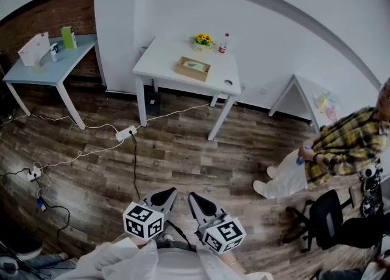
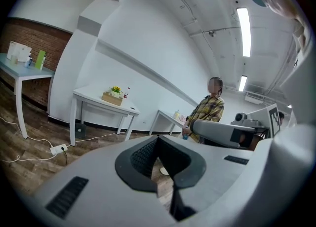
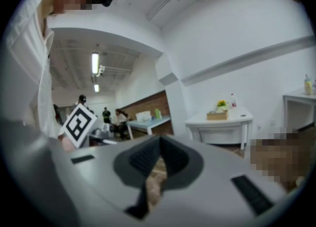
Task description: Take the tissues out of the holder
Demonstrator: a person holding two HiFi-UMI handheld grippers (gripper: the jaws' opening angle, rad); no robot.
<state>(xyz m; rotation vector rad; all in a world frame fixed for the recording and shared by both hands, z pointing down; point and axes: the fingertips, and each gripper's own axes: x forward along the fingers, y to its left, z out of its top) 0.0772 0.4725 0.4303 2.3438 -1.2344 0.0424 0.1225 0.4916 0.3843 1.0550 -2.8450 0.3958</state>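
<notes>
The tissue holder [image 1: 192, 67] is a shallow wooden box with a pale tissue showing in its top. It lies on a white table [image 1: 164, 59] by the far wall, a long way across the floor from me. It is small in the left gripper view [image 2: 112, 98] and the right gripper view [image 3: 217, 116]. My left gripper [image 1: 164, 198] and right gripper [image 1: 198, 203] hang side by side close to my body at the bottom of the head view. Both point toward the table. Each has its jaws together at the tips, left [image 2: 158, 139] and right [image 3: 159, 139], with nothing held.
A pot of yellow flowers [image 1: 202, 40] and a bottle [image 1: 224, 42] stand behind the holder. A power strip [image 1: 126, 133] and cables cross the wooden floor. A second table [image 1: 42, 69] stands at the left. A person in a plaid shirt [image 1: 341, 148] and a black chair [image 1: 326, 218] are at the right.
</notes>
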